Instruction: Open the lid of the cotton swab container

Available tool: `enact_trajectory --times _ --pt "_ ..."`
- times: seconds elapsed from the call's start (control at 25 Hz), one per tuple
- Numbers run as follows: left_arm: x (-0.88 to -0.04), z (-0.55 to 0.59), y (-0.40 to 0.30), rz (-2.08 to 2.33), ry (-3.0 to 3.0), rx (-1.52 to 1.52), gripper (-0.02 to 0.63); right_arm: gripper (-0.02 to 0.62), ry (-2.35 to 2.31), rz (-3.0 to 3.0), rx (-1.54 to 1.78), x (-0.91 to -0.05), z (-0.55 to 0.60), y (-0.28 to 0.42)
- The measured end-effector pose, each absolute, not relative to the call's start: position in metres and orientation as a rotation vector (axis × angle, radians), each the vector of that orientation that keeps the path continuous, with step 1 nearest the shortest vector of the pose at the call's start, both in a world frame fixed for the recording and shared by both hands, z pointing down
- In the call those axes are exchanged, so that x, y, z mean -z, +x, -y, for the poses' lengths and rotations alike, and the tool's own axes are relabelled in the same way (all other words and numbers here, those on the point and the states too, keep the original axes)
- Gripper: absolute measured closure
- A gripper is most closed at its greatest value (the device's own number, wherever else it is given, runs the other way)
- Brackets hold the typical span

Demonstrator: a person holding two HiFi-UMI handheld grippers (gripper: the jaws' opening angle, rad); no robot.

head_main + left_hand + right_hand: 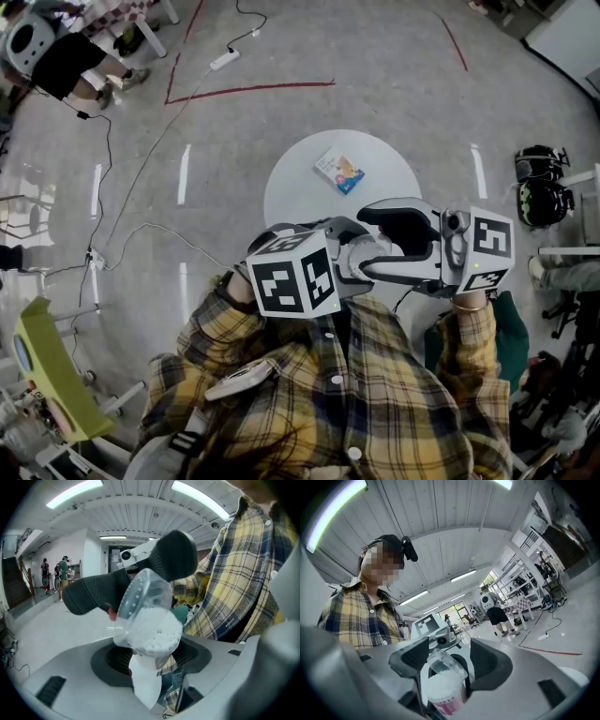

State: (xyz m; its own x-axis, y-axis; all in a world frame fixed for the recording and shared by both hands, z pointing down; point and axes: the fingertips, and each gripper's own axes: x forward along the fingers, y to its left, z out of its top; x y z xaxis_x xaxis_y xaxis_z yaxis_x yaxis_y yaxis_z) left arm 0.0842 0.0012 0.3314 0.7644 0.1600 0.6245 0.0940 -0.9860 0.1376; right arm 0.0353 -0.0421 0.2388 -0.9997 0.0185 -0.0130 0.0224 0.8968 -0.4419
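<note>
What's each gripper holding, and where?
The left tongs clamp the cotton swab container round its body; the right tongs appear to pinch its lid by the sides.

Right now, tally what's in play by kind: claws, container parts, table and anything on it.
Claws: 2 (left claw, right claw)
Cotton swab container: 1
Clear lid: 1, tilted open
Round white table: 1
Printed packet: 1
Total: 6
</note>
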Motion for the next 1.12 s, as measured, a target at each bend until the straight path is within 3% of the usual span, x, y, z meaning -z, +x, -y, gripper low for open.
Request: enact_trajectory --times 0.2,0.32,1.12 --pt "-0.334 -0.007 0.090 -0.229 2.856 -1.032 0.344 0.324 -0.098 -3.013 0.674 -0.233 0.064 0.043" --pt "-0.334 -0.008 0.092 -0.242 2.857 -1.020 0.344 0.373 -0.226 -3.004 0.624 -0.237 0.081 0.047" --pt "-0.339 0.004 0.085 -0.155 2.814 -0.999 0.342 0.387 -0.436 -2.935 0.625 -0.249 0.104 0.047"
